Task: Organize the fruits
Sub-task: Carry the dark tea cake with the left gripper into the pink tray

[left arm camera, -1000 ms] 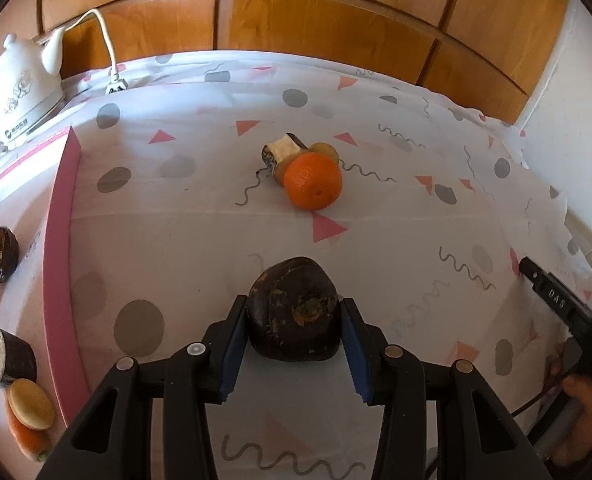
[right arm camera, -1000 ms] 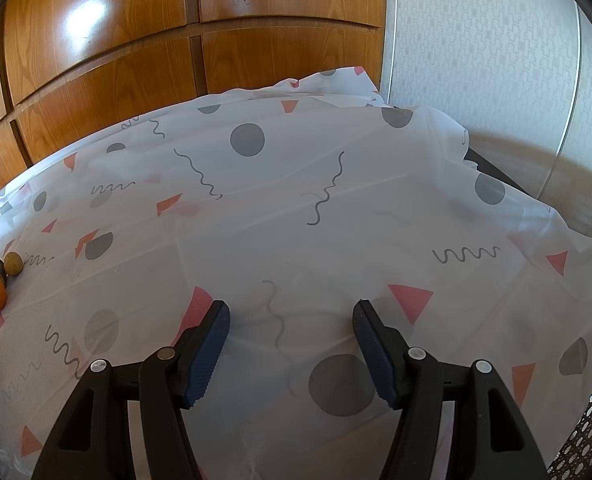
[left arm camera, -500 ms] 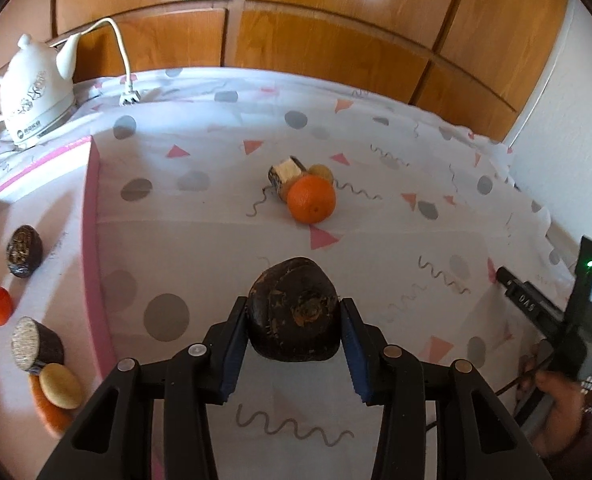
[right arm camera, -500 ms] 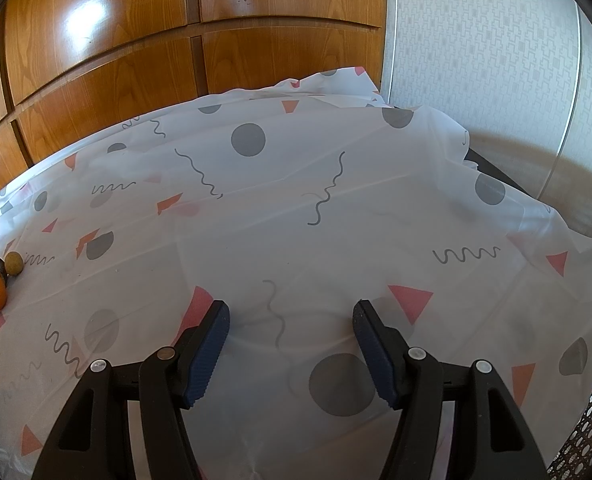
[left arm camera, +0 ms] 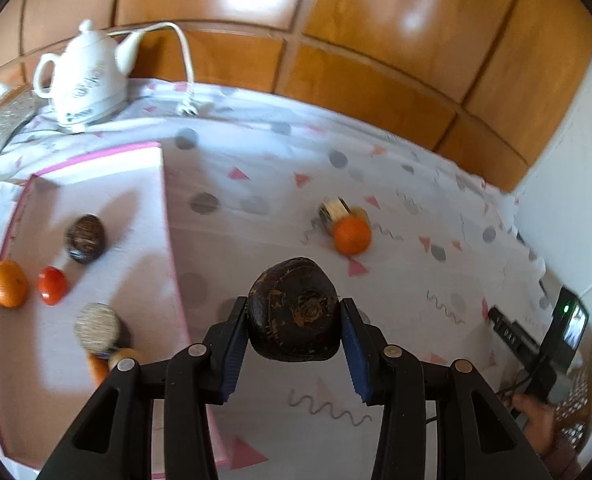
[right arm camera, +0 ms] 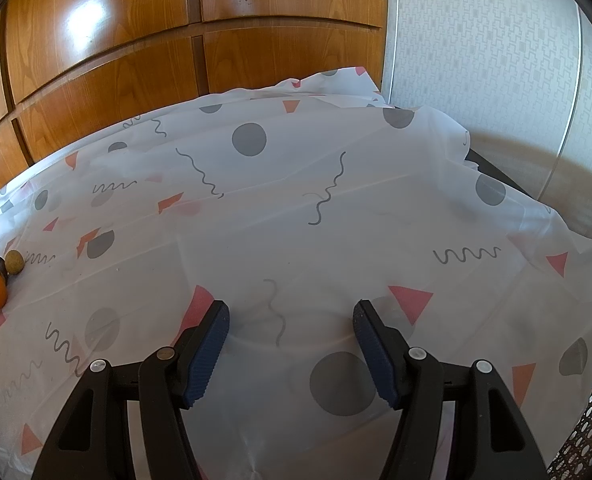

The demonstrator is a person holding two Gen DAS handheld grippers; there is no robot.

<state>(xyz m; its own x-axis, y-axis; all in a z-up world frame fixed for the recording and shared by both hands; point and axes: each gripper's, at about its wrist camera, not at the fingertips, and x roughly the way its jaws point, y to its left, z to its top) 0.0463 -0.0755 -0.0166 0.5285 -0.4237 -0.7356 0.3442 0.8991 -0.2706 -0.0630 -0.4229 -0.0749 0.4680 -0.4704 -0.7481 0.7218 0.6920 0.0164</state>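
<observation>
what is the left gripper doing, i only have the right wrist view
Observer: The left gripper is shut on a dark brown fruit, held above the tablecloth.
Operator: where would it go
Observer: Probably the pink-edged tray to its left; it already holds another dark fruit, an orange and a small red fruit.
Operator: anything else over there
Observer: A white kettle stands behind the tray. Your right gripper is open with nothing between its fingers.
</observation>
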